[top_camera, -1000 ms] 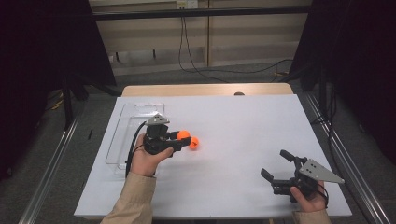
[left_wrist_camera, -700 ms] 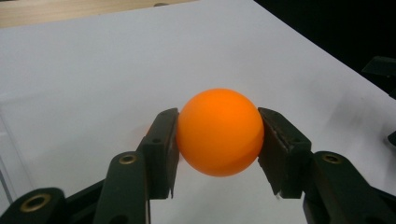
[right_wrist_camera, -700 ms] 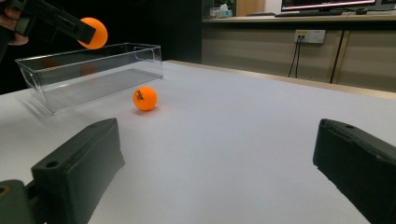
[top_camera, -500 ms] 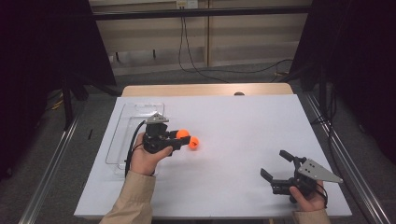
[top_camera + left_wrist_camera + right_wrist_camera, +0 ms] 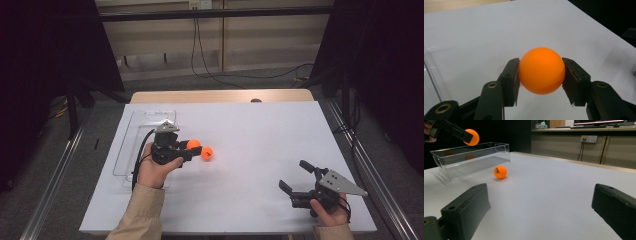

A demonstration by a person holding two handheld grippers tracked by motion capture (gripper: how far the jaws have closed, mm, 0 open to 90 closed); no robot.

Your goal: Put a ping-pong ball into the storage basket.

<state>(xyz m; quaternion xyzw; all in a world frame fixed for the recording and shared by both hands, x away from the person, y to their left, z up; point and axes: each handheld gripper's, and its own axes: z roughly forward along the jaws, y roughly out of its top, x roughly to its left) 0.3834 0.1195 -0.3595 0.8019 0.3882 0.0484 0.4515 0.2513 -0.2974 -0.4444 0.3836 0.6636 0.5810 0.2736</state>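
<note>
Aloft above the white table (image 5: 260, 130), an orange ball (image 5: 541, 70) pinched between the two black jaws of the left gripper (image 5: 194, 151) — pads pressed to either flank, nothing beneath, just beside the clear plastic bin (image 5: 145, 131). Held by two small contact patches on a smooth, round shell: liable to squirt free with any tilt, jolt or slackening of the squeeze, then bounce and roll across the bare top, possibly off the edge. Likewise at risk if let go before fully over the bin — a rim strike, or a hop back out of so shallow a tray. Second orange ball (image 5: 207, 153) resting on the table just right of the gripper's tip, close enough to be knocked rolling by a careless swing. Jaws closed only as far as the ball allows, clamped firmly on it. Off toward the near right corner, right gripper (image 5: 296, 177) wide open, empty, low over the table — whether touching it, hard to say from above.
</note>
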